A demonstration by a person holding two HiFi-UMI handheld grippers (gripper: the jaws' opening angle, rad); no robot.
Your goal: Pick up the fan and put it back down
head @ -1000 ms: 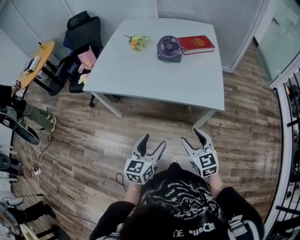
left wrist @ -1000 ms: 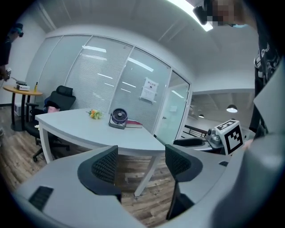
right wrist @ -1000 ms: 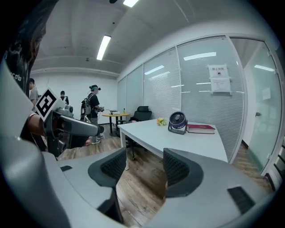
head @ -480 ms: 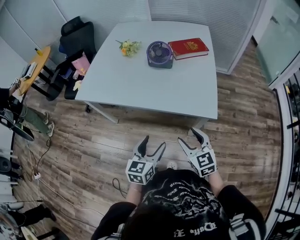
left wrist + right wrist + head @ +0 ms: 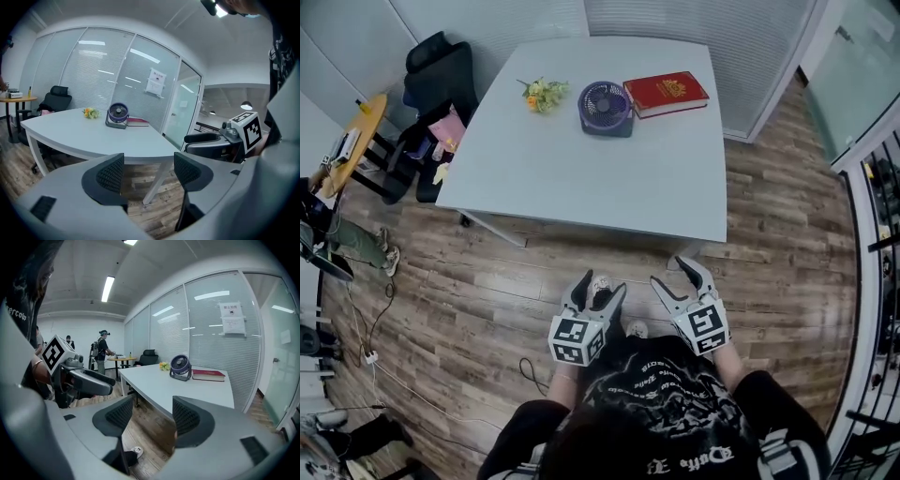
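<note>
Well short of the surface [image 5: 581,178], we hold our left claw [image 5: 602,284] and right claw [image 5: 673,274] open and empty, presumably ready for the fan [image 5: 606,105] standing far off between flowers [image 5: 542,93] and book [image 5: 665,92].

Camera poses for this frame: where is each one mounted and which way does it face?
Head view: on the person's head, looking steeply down at the table with fan, book and flowers; shows torso, left gripper, right gripper.
Left gripper view: on the left gripper, facing across the table to the fan; own open jaws low, right gripper at right.
Right gripper view: on the right gripper, facing the fan; own open jaws low, left gripper at left.
Shared: all three see fan, book, flowers.
</note>
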